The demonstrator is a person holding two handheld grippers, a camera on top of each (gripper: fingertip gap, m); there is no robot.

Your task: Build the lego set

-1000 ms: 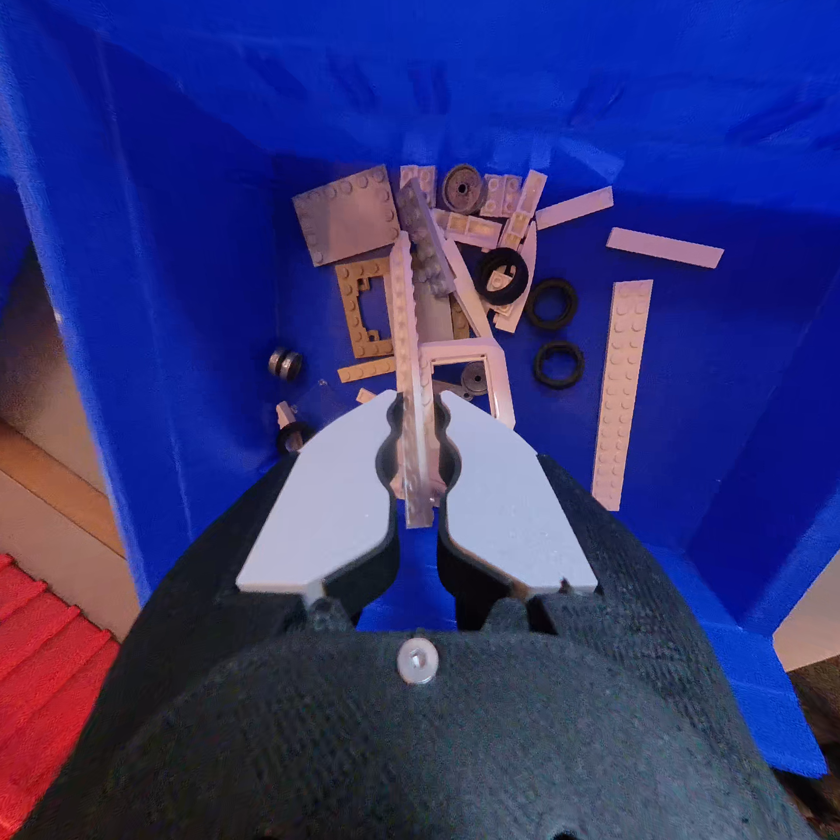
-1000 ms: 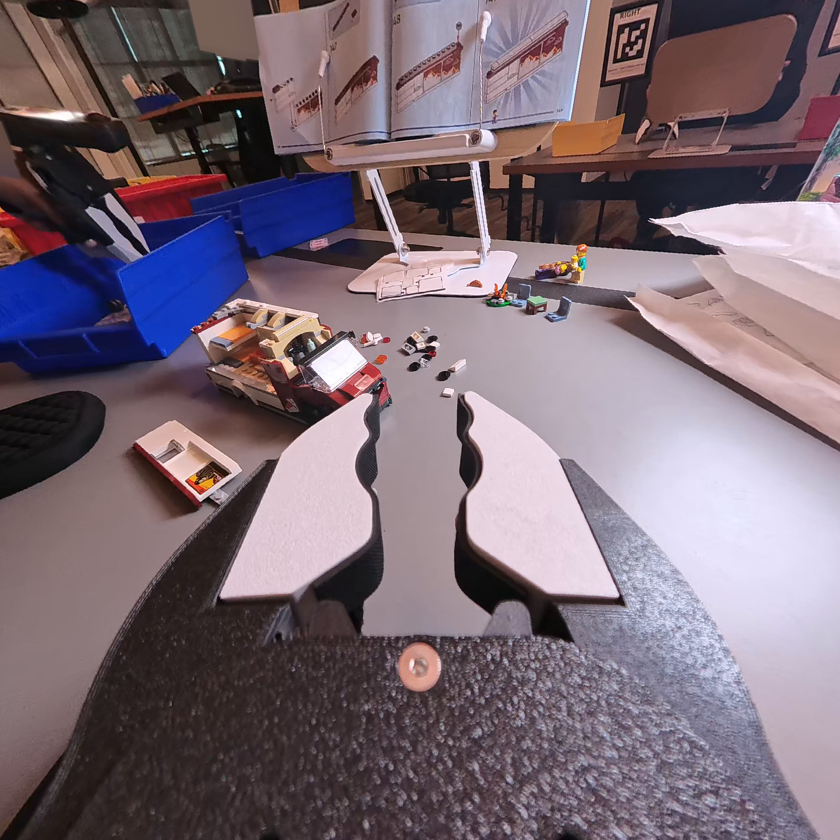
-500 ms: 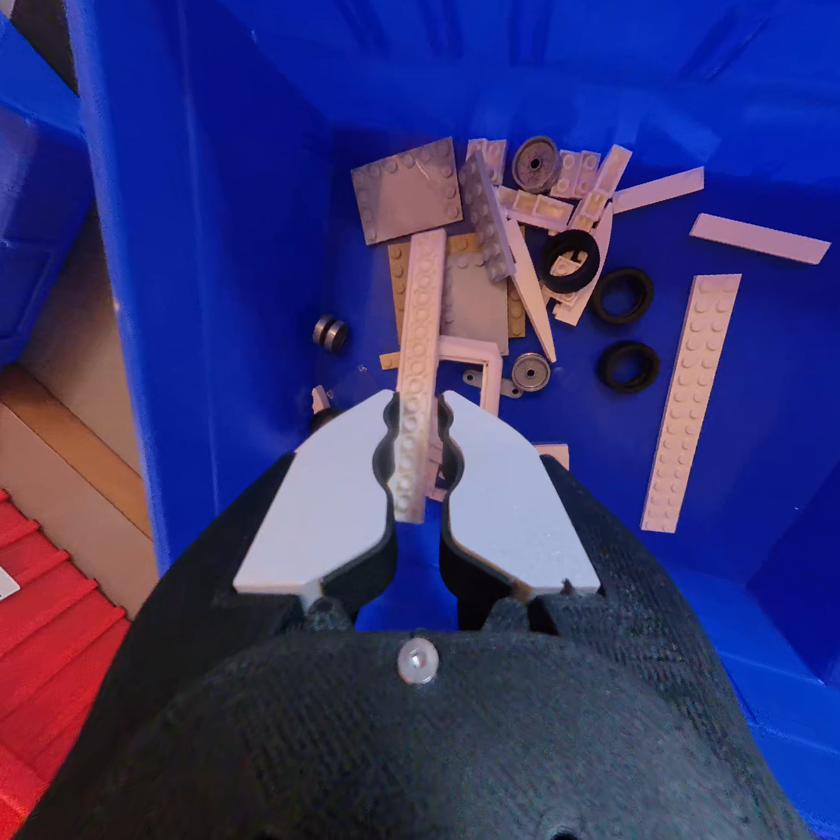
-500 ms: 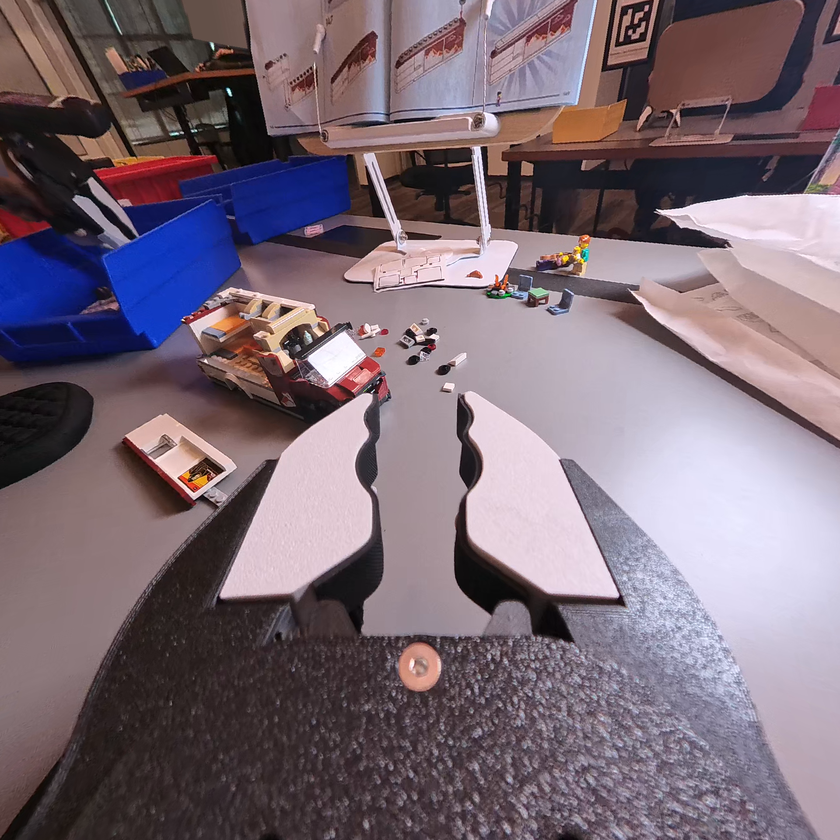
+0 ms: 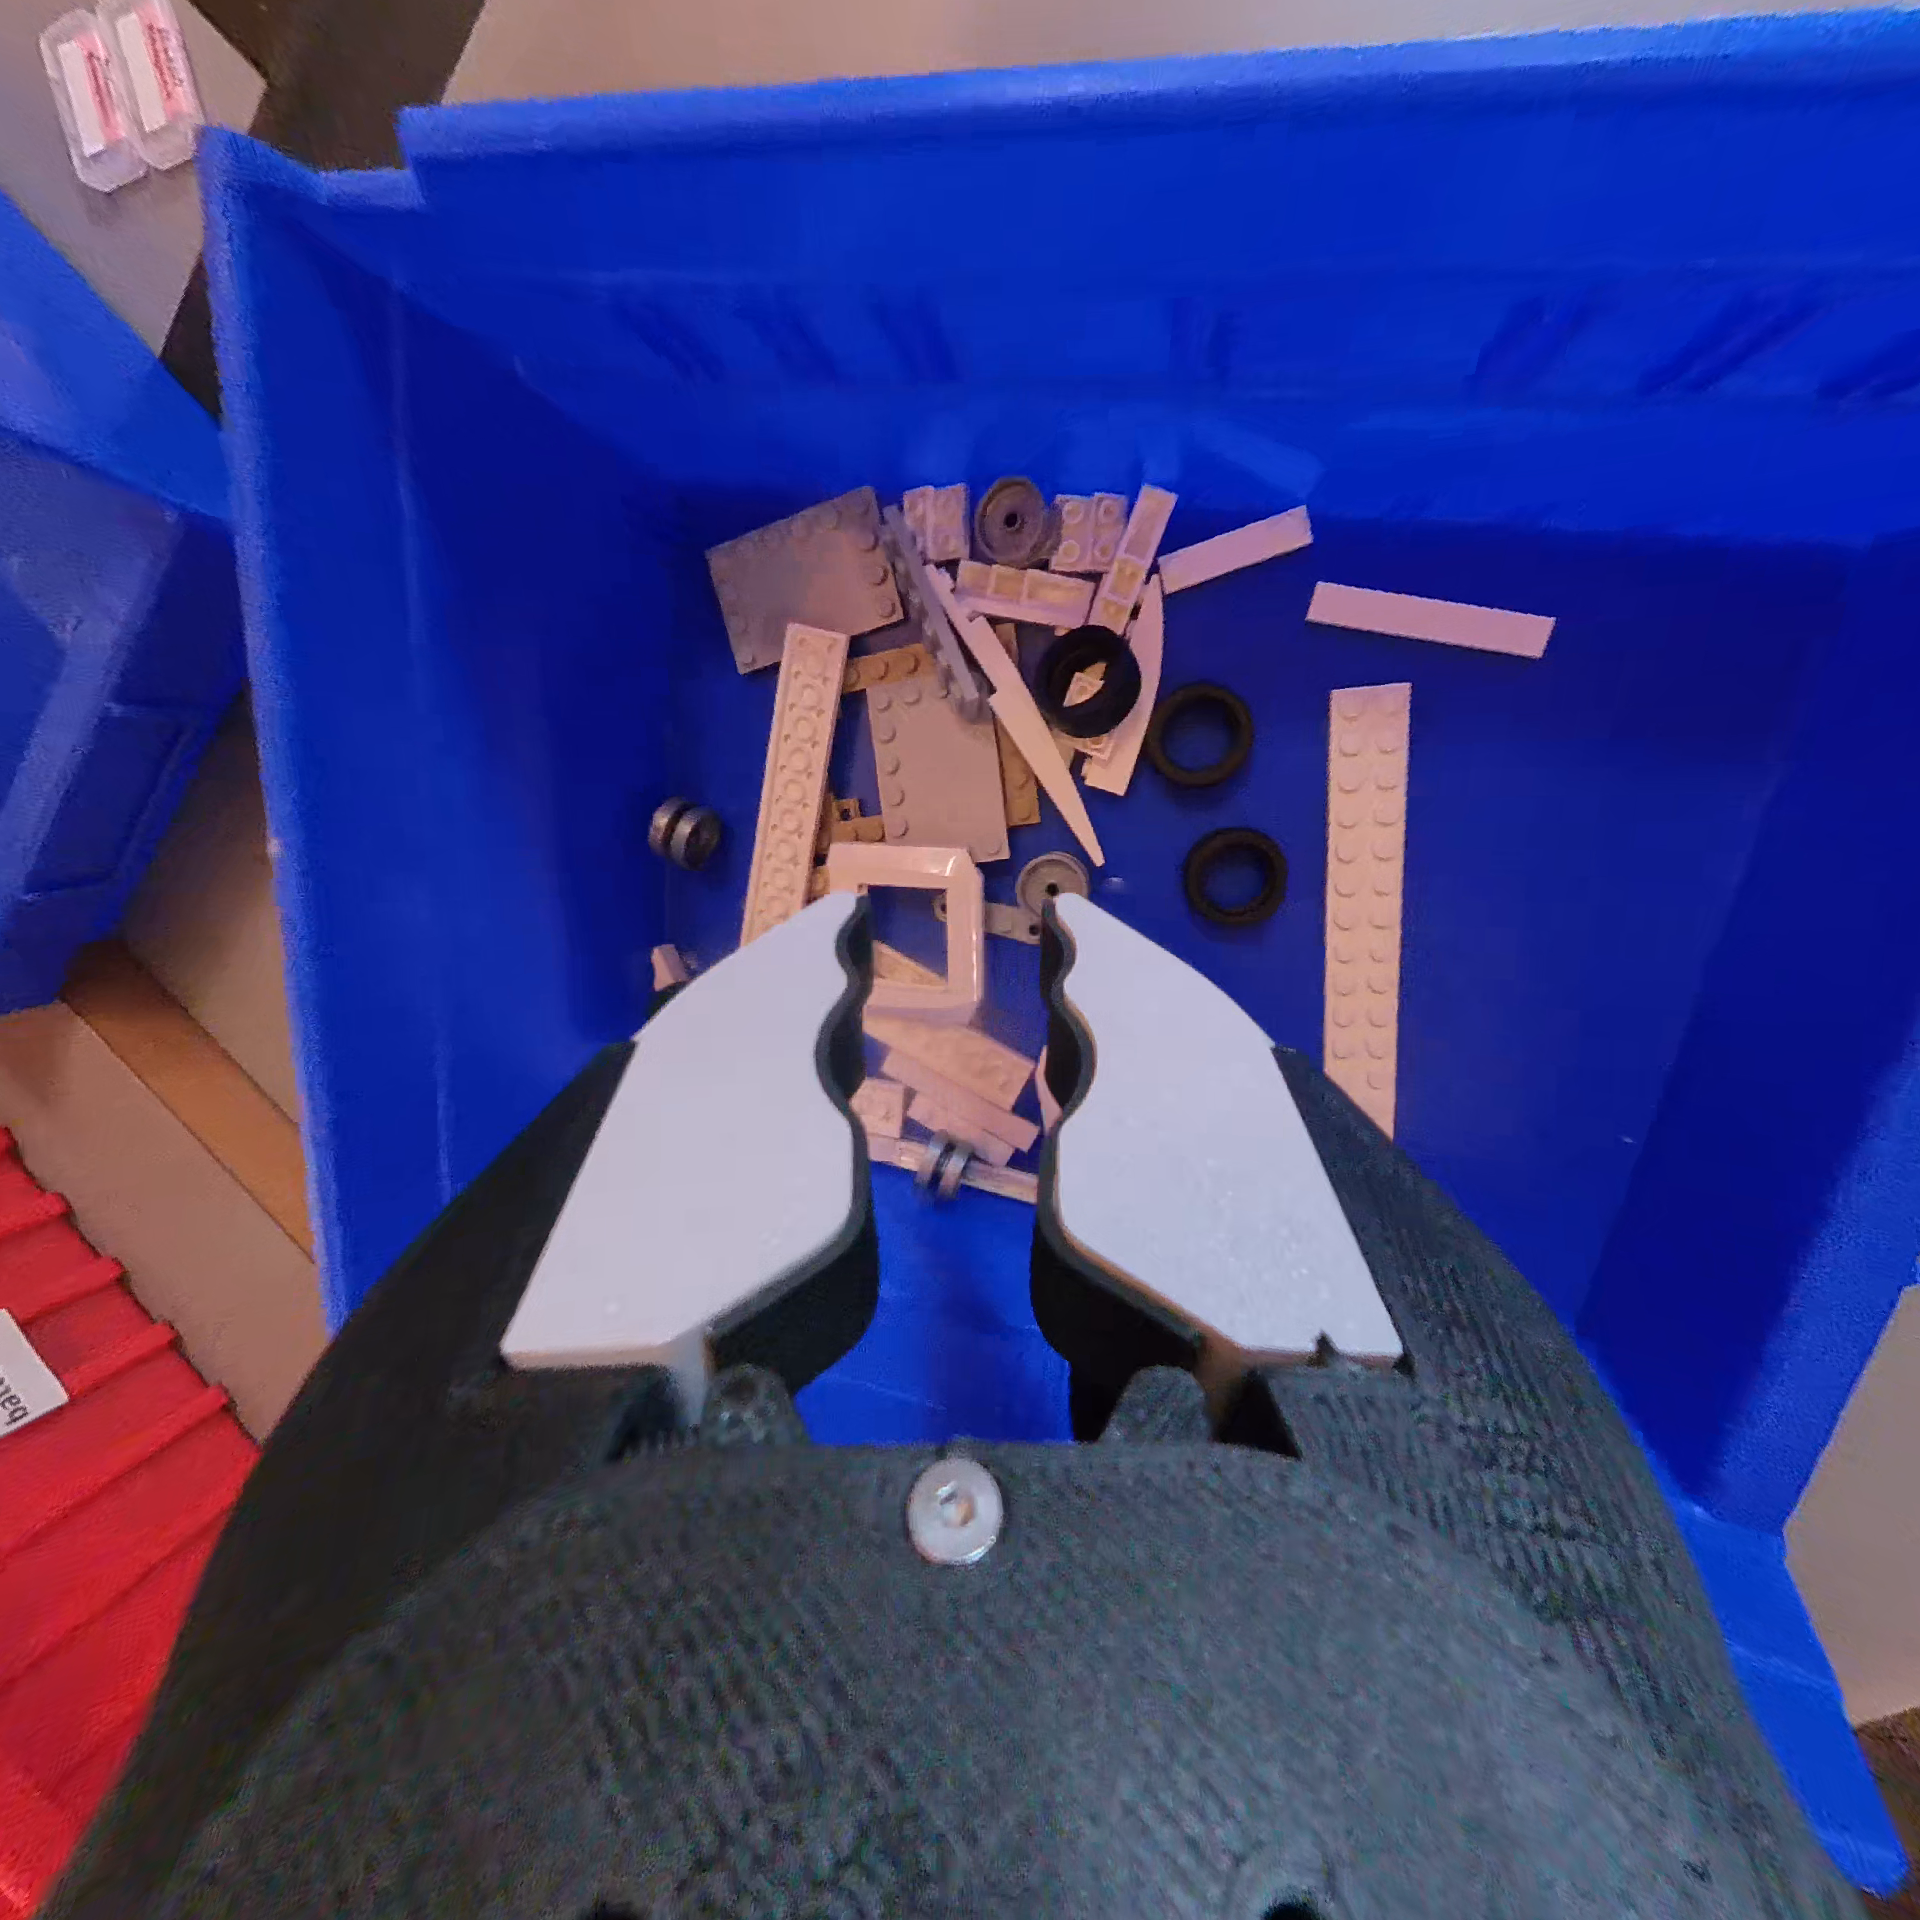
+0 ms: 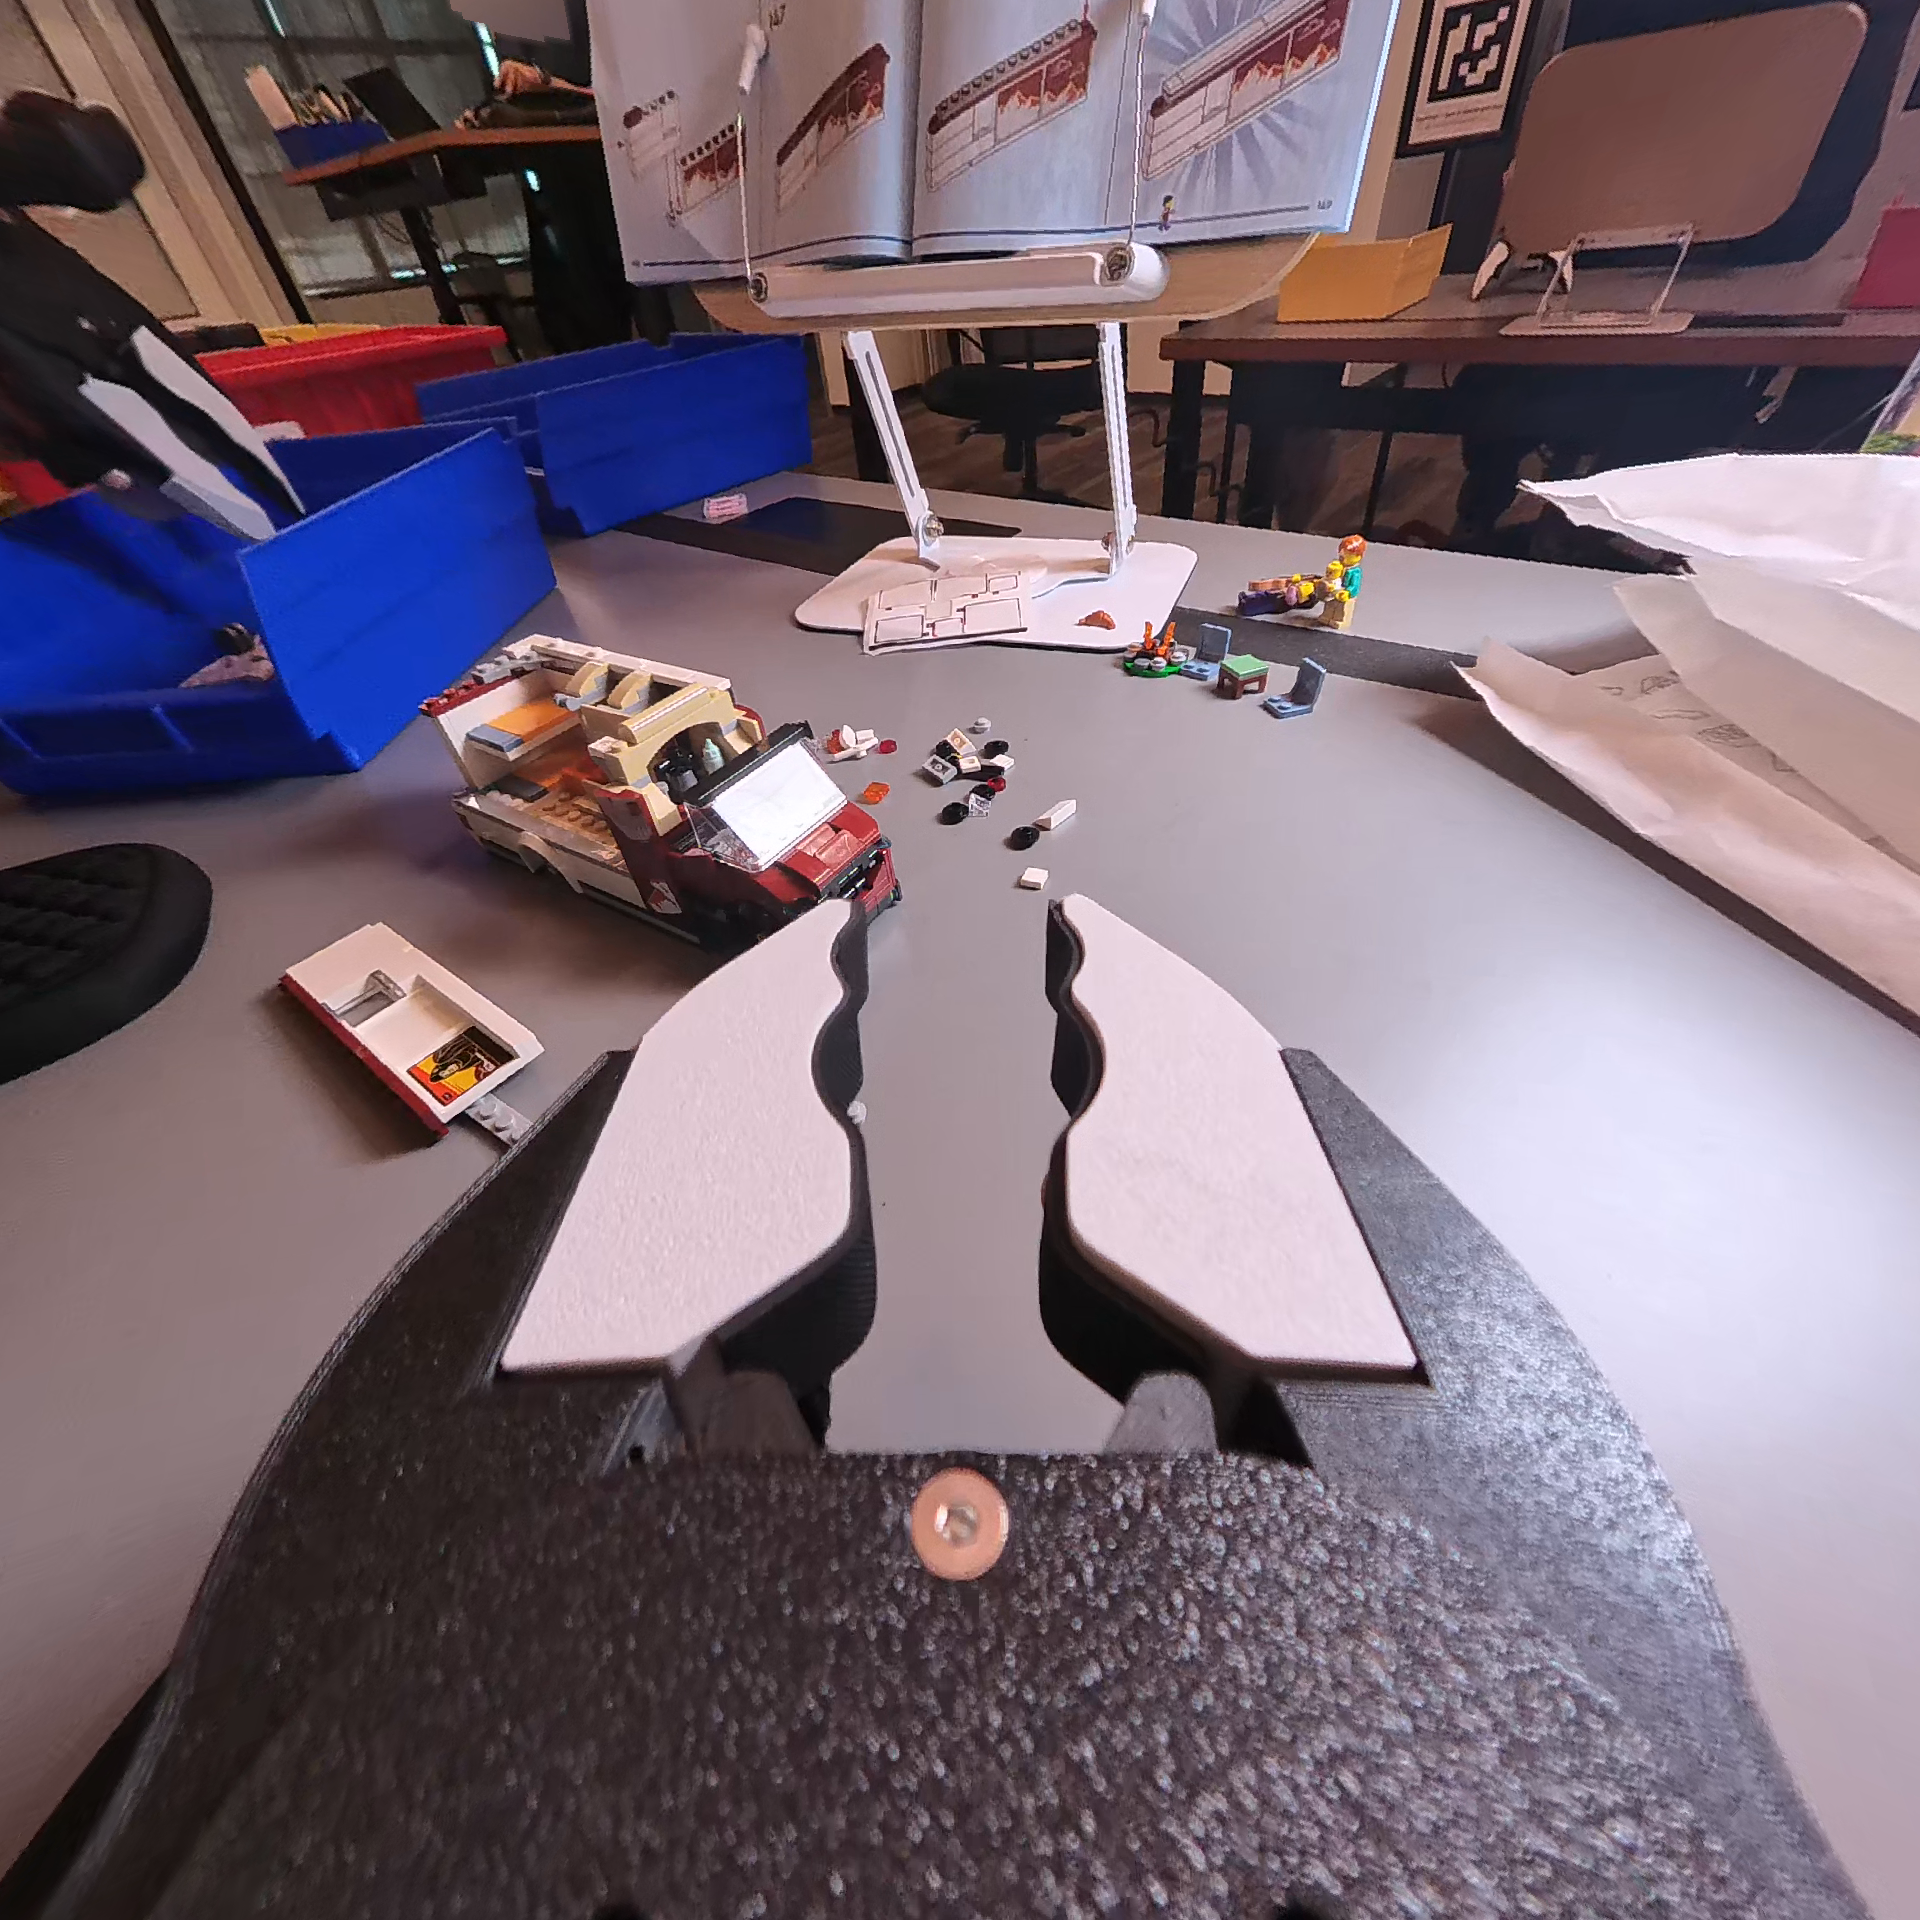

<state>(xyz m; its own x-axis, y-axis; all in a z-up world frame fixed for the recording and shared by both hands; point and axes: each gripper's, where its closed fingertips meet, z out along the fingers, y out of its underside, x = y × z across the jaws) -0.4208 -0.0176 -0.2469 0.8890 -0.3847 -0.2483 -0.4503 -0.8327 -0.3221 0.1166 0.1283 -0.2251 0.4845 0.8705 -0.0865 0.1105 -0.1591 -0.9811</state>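
Both handheld grippers: same build.
Textured black printed shells, pale grey wavy-edged fingers (image 5: 707,1153) (black inner pads), one silver screw (image 6: 958,1525) each, seemingly identical.

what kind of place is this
Probably an office or lab room set up for toy-brick building: a grey table with a half-built toy van, a blue bin of loose bricks, and desks behind.

Loose plates (image 5: 940,769) and 3 tyres (image 5: 1200,732) lay in the bin (image 5: 468,644) — one long plate (image 5: 1366,894) at right. On the table (image 6: 1351,987), the bin sat left of the toy van (image 6: 665,790) — small pieces (image 6: 971,764) to its right.
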